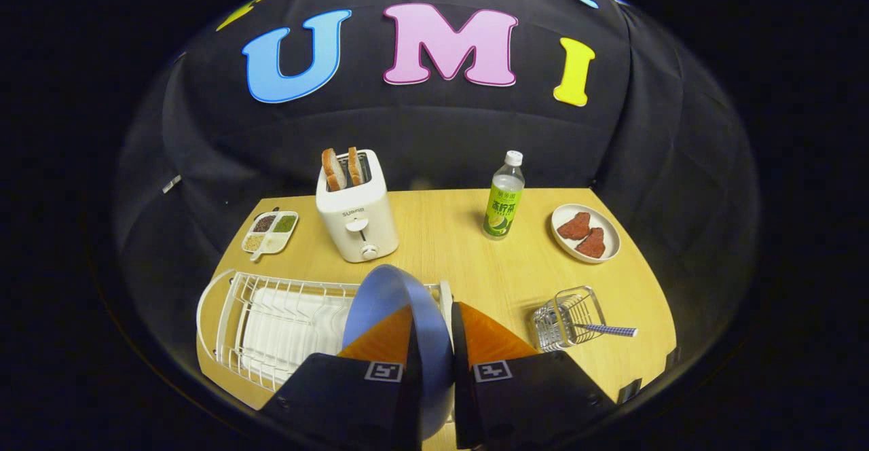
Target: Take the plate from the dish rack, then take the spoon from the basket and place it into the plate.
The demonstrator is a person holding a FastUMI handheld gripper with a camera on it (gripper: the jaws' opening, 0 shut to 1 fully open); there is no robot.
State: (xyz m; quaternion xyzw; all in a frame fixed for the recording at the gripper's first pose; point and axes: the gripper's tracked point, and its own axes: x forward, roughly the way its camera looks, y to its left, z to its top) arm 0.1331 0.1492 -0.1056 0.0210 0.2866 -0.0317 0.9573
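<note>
Clamping the blue plate (pixel 390 295) edge-on, the gripper (pixel 433 332) had both fingers pressed against it, one on each face, so the jaws stood nearly closed around the rim. The plate rose upright between the fingers and reached a little above and ahead of them, its upper edge tilted toward the dish rack.

Just beyond the fingers on one side sat the white wire dish rack (pixel 271 329) on the wooden table (pixel 441 233), a white ribbed tray lying inside it. On the other side, near the fingers but apart from them, stood the small wire basket (pixel 567 318). The spoon (pixel 607 330) rested in it, its patterned handle sticking out sideways past the basket's rim.

Farther back, past the rack, stood a white toaster (pixel 356 217) with two slices of bread (pixel 341 168) upright in its slots. Beside the toaster lay a divided dish (pixel 270 232) holding small heaps of different grains. Across the table stood a clear bottle (pixel 504 196) with a green label and a white cap, and near it an oval dish (pixel 585 232) carrying two reddish pieces of meat.
</note>
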